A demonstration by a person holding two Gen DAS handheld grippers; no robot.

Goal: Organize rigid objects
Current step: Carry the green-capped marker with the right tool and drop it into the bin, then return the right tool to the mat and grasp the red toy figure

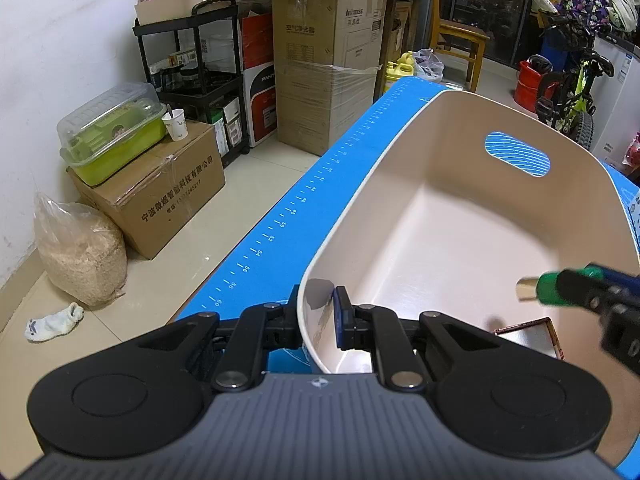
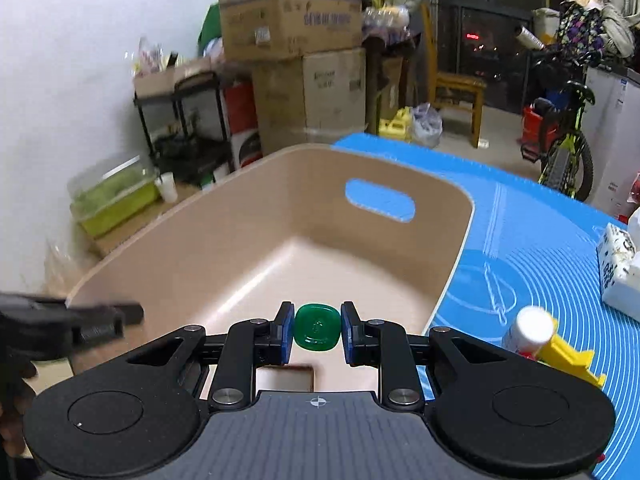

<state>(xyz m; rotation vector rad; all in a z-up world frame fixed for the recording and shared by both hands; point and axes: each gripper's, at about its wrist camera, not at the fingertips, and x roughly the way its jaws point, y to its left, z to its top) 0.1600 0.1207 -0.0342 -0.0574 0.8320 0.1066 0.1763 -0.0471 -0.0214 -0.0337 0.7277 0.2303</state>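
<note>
A beige plastic bin with a handle slot stands on the blue mat. My left gripper is shut on the bin's near left rim, one finger inside, one outside. My right gripper is shut on a green bottle, seen cap end on, and holds it above the bin's near end. In the left wrist view the right gripper comes in from the right with the green bottle. A small brown-edged box lies in the bin's near corner.
On the mat right of the bin lie a white-capped bottle, a yellow object and a white patterned box. Off the table's left edge are cardboard boxes, a black cart and a bag on the floor.
</note>
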